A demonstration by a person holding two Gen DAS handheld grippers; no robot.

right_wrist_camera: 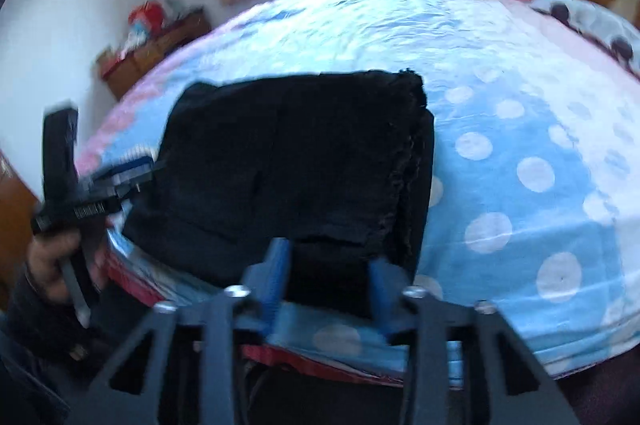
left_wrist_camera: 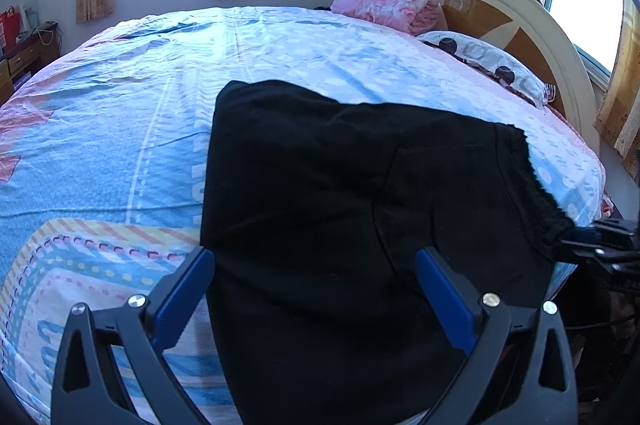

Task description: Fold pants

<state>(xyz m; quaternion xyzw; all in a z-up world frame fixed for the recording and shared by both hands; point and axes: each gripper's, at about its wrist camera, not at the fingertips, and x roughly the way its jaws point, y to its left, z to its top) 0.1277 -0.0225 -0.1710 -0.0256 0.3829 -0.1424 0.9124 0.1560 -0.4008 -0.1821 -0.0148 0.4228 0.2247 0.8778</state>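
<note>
Black pants [left_wrist_camera: 340,205] lie folded into a thick rectangle on the bed near its front edge; they also show in the right wrist view [right_wrist_camera: 288,161]. My left gripper [left_wrist_camera: 316,261] is open, its blue fingers spread wide over the near end of the pants. It also shows from the side in the right wrist view [right_wrist_camera: 150,167], at the left edge of the pants. My right gripper [right_wrist_camera: 330,263] is open with a narrower gap, at the front edge of the pants. It shows in the left wrist view [left_wrist_camera: 576,233] at the pants' right corner.
The bed has a blue, pink and white patterned cover [left_wrist_camera: 140,113]. A pink folded blanket [left_wrist_camera: 384,7], a spotted pillow [left_wrist_camera: 488,65] and a curved headboard [left_wrist_camera: 532,25] are at the far right. A wooden cabinet [right_wrist_camera: 160,45] stands by the far wall.
</note>
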